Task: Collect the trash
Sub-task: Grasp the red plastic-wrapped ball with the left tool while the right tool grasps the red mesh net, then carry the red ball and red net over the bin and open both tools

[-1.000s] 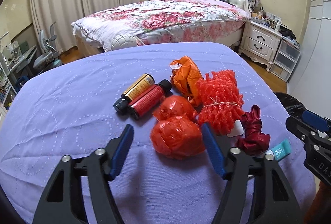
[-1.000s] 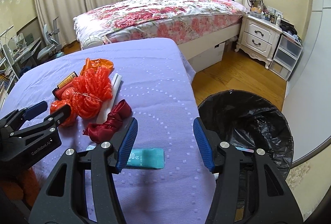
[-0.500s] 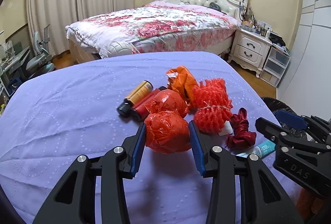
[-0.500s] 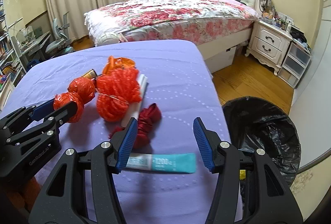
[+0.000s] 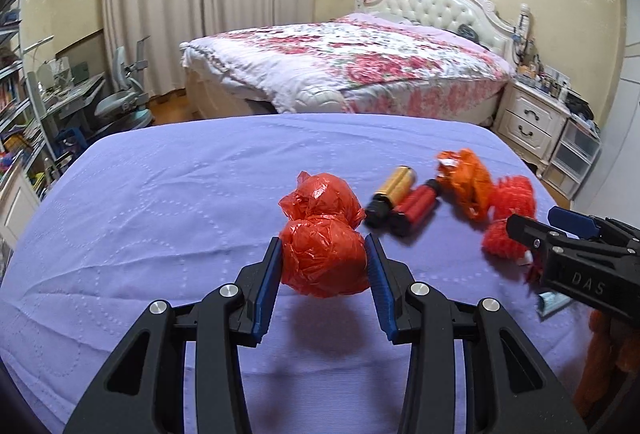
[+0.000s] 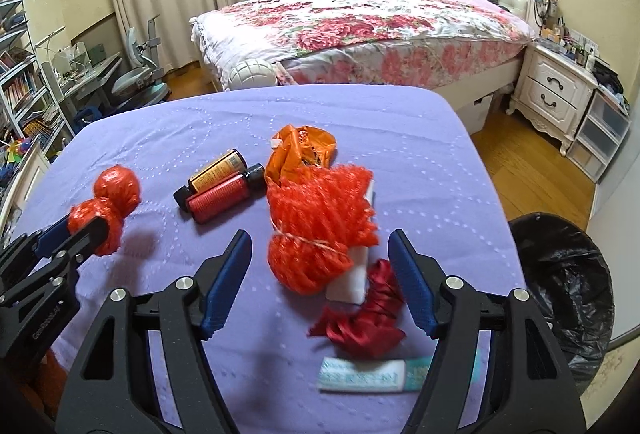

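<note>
A crumpled red plastic bag [image 5: 324, 258], tied into two lumps, hangs just above the purple cloth [image 5: 160, 201] with my left gripper [image 5: 323, 246] shut on its nearer lump. The right wrist view shows that same left gripper [image 6: 80, 230] at the far left, holding the bag [image 6: 116, 189]. My right gripper [image 6: 320, 274] hovers over the pile with its jaws opening. A red mesh net bundle [image 6: 320, 226] lies between and just ahead of them, untouched by the pads. Below it lie a dark red ribbon [image 6: 368, 318] and a teal tube [image 6: 372, 374].
Two small bottles [image 6: 220, 185], one yellow and one red, lie beside an orange wrapper [image 6: 300, 149]. A black-lined trash bin [image 6: 568, 286] stands on the wooden floor at the cloth's right edge. A flowered bed [image 6: 360, 21] and a white nightstand [image 6: 556, 93] stand behind.
My left gripper closed on the red bag, lifted it and carried it left, away from the pile. My right gripper swung left from the bin to over the net bundle, its jaws wider.
</note>
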{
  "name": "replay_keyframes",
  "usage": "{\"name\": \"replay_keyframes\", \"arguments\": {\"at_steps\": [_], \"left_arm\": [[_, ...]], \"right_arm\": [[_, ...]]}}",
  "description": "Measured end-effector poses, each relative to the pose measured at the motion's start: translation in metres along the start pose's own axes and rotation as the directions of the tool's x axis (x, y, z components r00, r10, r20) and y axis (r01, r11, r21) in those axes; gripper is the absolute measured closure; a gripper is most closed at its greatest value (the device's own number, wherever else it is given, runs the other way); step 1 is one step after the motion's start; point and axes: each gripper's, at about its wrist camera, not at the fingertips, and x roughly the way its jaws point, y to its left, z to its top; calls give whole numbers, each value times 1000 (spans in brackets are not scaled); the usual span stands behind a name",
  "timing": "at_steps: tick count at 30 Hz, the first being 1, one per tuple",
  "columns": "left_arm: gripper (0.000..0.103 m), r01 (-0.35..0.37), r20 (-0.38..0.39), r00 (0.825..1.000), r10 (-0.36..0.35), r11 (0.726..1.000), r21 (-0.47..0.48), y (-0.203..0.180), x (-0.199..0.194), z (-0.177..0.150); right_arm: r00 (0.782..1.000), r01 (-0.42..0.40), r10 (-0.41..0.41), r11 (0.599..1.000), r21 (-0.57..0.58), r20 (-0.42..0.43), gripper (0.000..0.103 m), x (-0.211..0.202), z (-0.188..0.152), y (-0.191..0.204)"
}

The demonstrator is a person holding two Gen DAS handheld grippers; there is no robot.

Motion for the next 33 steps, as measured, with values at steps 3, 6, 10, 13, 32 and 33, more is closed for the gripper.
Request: {"name": "replay_keyframes", "arguments": {"at_steps": [3, 6, 10, 13, 32, 33], "left_arm": [[61, -33, 2, 999, 33, 999, -17, 12, 2, -1], [61, -47, 2, 999, 47, 999, -27, 21, 3, -2], [61, -43, -11, 999, 43, 998, -34, 25, 7, -6], [61, -37, -21, 999, 37, 999, -37, 24, 8, -10], [61, 96, 19, 995, -97, 995, 17, -32, -21, -12], [61, 106, 22, 994, -106, 994, 26, -37, -23, -11]], "right_arm": [[1000, 15, -16, 1000, -13, -24, 34, 12, 2, 7], [999, 26, -27, 999, -22, -43, 54, 18, -2, 12], [999, 31, -32, 999, -28, -43, 60, 18, -5, 14], [999, 40, -41, 998, -39, -25, 61, 12, -6, 15], [986, 134, -139, 990, 53, 93, 61, -64, -22, -66], [984, 147, -152, 987, 60, 93, 61, -67, -24, -72]]}}
